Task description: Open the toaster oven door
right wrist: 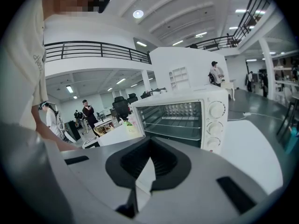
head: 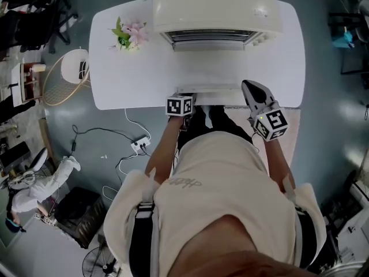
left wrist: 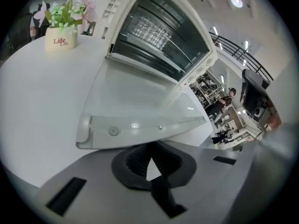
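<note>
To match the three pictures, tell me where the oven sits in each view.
Head view: oven at the top centre, on the far side of the table.
Left gripper view: oven across the upper middle, seen from low down, its cavity open.
Right gripper view: oven near the centre, front facing the camera.
Shared landmark: the white table it stands on.
</note>
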A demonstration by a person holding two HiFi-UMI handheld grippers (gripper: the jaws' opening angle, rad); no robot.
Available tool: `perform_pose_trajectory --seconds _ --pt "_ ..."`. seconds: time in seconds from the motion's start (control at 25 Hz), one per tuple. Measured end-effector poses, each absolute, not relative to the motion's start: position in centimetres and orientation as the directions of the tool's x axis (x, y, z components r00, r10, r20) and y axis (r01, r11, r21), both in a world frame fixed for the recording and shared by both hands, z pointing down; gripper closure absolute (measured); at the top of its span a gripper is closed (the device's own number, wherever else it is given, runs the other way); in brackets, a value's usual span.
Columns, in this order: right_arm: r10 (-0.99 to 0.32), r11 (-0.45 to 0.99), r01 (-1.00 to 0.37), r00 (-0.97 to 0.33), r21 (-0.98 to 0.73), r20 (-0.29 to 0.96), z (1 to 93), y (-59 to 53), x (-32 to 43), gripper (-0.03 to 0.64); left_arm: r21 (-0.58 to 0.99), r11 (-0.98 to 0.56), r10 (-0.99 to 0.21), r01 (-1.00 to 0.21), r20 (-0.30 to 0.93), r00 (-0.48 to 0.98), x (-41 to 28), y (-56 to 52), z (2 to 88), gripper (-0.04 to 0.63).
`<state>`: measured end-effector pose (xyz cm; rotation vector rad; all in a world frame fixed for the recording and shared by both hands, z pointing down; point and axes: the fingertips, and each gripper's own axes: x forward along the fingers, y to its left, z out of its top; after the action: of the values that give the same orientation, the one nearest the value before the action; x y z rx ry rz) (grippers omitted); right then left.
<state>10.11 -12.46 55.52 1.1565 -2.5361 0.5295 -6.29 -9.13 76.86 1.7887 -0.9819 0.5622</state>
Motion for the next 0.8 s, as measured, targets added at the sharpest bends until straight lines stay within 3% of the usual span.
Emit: perform_pose_trajectory --seconds 0.8 --pt "-0.672 0.577 -0.792 -0.598 -0.198 0.437 56.3 -12.1 10.2 0.611 0.477 -0.285 -0.314 -0.831 0.773 0.551 -6.9 -7.5 77.6 0.577"
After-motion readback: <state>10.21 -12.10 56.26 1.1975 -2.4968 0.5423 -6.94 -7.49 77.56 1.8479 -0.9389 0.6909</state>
